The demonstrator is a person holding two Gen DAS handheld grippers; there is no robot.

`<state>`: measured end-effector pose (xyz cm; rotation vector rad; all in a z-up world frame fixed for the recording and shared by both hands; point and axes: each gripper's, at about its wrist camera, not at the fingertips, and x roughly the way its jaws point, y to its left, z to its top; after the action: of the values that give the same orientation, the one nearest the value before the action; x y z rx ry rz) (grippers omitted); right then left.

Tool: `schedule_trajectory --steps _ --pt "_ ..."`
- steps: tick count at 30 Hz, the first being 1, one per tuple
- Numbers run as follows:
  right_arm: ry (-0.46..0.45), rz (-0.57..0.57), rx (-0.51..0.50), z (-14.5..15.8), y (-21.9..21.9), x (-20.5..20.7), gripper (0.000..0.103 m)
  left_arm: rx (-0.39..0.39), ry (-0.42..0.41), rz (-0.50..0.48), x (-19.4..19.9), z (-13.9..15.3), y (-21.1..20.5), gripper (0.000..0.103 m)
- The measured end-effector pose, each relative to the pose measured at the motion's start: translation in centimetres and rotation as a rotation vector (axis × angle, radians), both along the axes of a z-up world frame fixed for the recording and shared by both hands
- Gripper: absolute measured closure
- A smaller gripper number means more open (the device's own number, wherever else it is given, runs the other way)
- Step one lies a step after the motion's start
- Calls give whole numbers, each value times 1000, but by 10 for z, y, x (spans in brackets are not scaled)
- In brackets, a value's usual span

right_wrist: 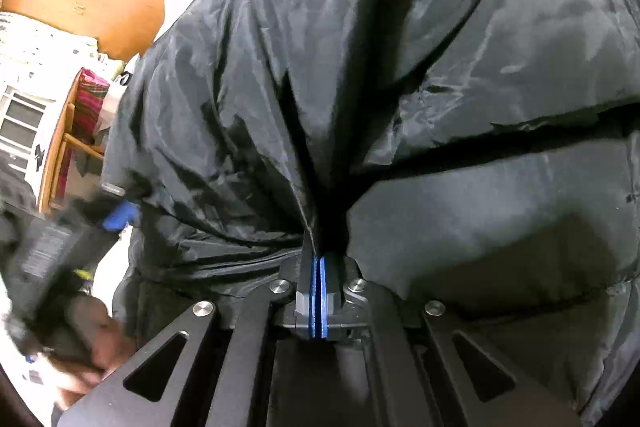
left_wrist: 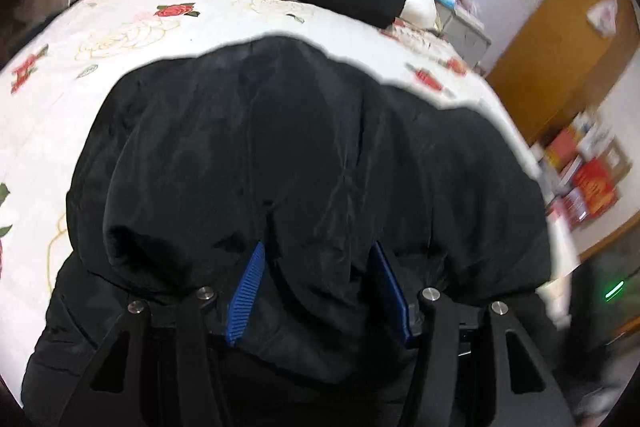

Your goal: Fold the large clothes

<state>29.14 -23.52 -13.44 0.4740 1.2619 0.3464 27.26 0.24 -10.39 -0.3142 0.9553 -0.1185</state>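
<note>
One black padded jacket (left_wrist: 304,163) lies bunched on a floral bed (left_wrist: 120,39), spreading ahead of both grippers. The left gripper (left_wrist: 318,291) grasps a thick fold between half-spread jaws. The right gripper (right_wrist: 318,301) has its jaws clenched on a thin jacket edge.

Both fisheye views bend hard at the rim, with black vignette corners. Even indoor light washes out the white floral bedspread (left_wrist: 120,27), while the black puffer jacket (left_wrist: 300,155) ahead of the fingers swallows detail there and shows a soft grey sheen in the right wrist view. Motion blur smears the shelf clutter (left_wrist: 584,179) right of the tool and the hand (right_wrist: 80,339) at lower left.
</note>
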Motion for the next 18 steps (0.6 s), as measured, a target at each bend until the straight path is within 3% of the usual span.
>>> schedule_trajectory --steps 5,8,14,18 --pt "-15 11 22 2 -9 -4 103 37 4 7 0 -8 -3 45" --pt "-42 4 13 23 -18 -10 96 56 6 -14 -6 2 -4 45" --pt "-258 5 -46 89 -33 -12 96 53 -22 -28 -35 25 6 46" --pt "-348 16 -131 107 -30 11 95 56 -117 4 -37 56 18 46"
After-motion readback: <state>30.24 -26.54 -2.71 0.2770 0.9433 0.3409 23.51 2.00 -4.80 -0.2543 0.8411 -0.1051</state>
